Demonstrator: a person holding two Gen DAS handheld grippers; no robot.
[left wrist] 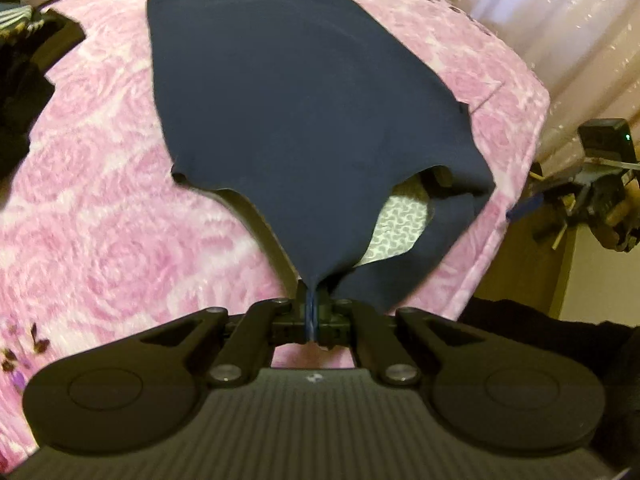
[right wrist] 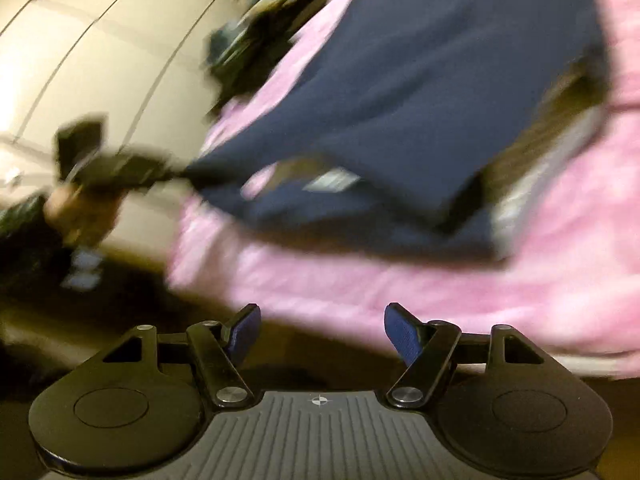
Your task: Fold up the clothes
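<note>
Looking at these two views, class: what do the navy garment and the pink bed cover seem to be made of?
Navy garment: probably a soft matte knit, such as cotton jersey; it drapes limply and stretches to a point where the left gripper pinches it. Pink bed cover: likely a plush, fleecy textile with a raised rose pattern and faint sheen; the exact fibre cannot be told.

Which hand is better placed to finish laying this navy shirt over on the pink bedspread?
Left. Its gripper is already shut on the shirt, lifting a corner. The right gripper is open and empty, off the bedspread edge.
</note>
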